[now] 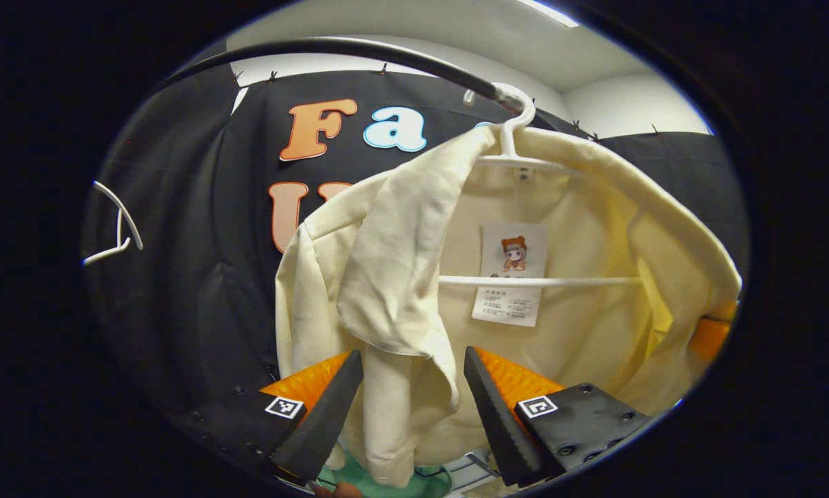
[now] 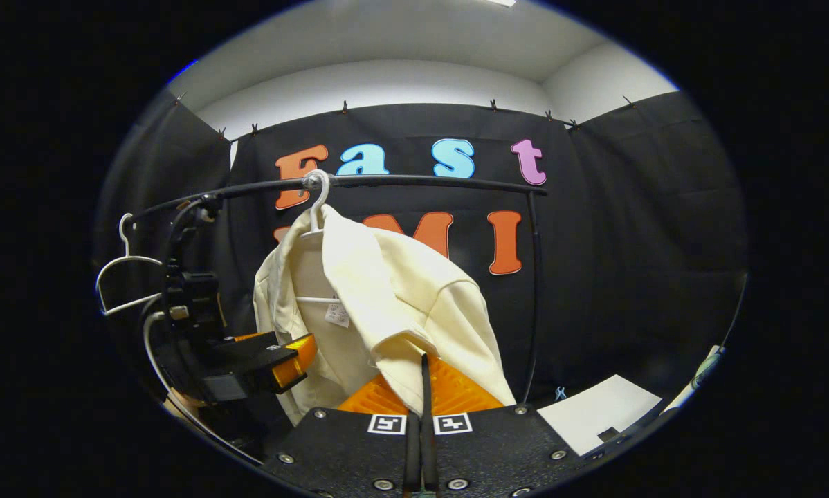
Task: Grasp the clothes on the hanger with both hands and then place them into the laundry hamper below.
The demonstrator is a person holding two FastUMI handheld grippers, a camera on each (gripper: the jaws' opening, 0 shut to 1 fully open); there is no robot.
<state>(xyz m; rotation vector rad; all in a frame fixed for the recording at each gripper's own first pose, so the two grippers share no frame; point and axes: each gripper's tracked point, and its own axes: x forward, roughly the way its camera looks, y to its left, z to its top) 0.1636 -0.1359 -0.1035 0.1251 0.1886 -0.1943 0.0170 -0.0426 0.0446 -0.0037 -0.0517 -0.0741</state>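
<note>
On the rail: cream jacket on white hanger | my left gripper gapes around its hem | right gripper closed, empty | spare hanger leftward.

Black cloth walls under a white ceiling; a bright strip, perhaps a lamp.

Both views are lit from a ceiling strip above the rail; edges are bowed, and shadows below it look perhaps murky.
</note>
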